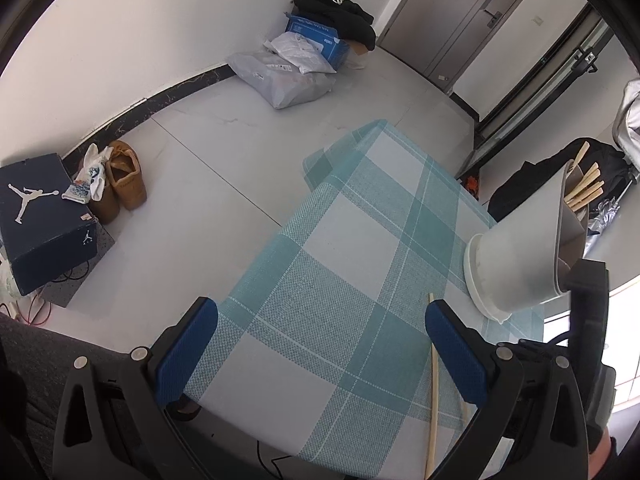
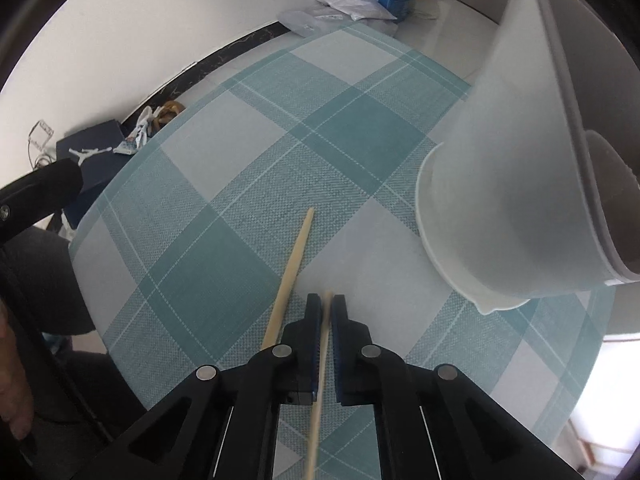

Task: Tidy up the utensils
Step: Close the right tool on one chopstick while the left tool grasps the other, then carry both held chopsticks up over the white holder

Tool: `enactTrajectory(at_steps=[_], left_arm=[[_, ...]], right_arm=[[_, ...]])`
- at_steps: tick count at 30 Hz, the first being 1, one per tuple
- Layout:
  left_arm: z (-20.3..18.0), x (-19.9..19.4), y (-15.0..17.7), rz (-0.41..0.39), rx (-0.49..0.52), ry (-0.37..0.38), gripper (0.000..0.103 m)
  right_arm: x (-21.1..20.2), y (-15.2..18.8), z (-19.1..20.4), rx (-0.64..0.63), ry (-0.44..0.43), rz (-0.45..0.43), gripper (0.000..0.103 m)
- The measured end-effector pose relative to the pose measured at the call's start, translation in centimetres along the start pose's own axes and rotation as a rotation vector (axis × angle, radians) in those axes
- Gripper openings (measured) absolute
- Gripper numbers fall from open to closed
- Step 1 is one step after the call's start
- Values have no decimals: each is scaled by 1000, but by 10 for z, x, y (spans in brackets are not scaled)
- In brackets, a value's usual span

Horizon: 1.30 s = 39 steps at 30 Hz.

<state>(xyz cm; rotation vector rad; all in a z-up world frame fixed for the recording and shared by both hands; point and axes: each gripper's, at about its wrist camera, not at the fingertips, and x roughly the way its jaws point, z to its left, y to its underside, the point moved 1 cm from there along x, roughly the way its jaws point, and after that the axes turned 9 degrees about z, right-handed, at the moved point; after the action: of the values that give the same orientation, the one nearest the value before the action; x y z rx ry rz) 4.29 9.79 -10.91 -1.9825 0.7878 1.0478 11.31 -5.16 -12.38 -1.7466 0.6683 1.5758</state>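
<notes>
Pinching one chopstick [image 2: 325, 344] near its tip, the right gripper [image 2: 327, 300] hung over the table [image 2: 224, 184]; light, stiff, slippery (mid-shaft grips better). The left gripper [image 1: 320, 344] gaped empty.

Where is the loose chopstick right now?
In the right wrist view, the loose chopstick lies on the checked tablecloth, just left of the right gripper.

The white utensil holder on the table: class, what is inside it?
In the white utensil holder, several wooden chopsticks stick out at the top behind a divider. Their lower parts and the holder's bottom are covered by its walls.
</notes>
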Motion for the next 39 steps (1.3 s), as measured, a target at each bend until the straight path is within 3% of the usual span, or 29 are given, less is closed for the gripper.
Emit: enactTrajectory(at_steps=[3,10,12,15,21,26,33,37,39], left_arm=[[-5,-1,2,-40,35,-18,102],[-30,11,10,-23,155,-20,102],[-36,13,13,0,175,13,102],[-49,17,19,14,224,-16,102],[-71,38,22,166,265,22,102],[-86,51,20,191,294,-65,102],[-97,66,17,238,312,-113,101],[-107,76,17,255,343,-181,93],[-113,77,16,245,372,-200,82]], right_arm=[[-15,6,-11,58,-46,-70,4],[-57,40,-52,273,-212,-316,4],[-64,50,-70,356,-269,-379,4],[-65,61,-91,480,-353,-442,4],[-55,85,-122,621,-476,-469,4],[-50,102,-151,702,-565,-482,4],[-48,114,-175,733,-588,-511,4],[-47,115,-182,738,-589,-511,4],[-51,118,-182,736,-586,-515,4]])
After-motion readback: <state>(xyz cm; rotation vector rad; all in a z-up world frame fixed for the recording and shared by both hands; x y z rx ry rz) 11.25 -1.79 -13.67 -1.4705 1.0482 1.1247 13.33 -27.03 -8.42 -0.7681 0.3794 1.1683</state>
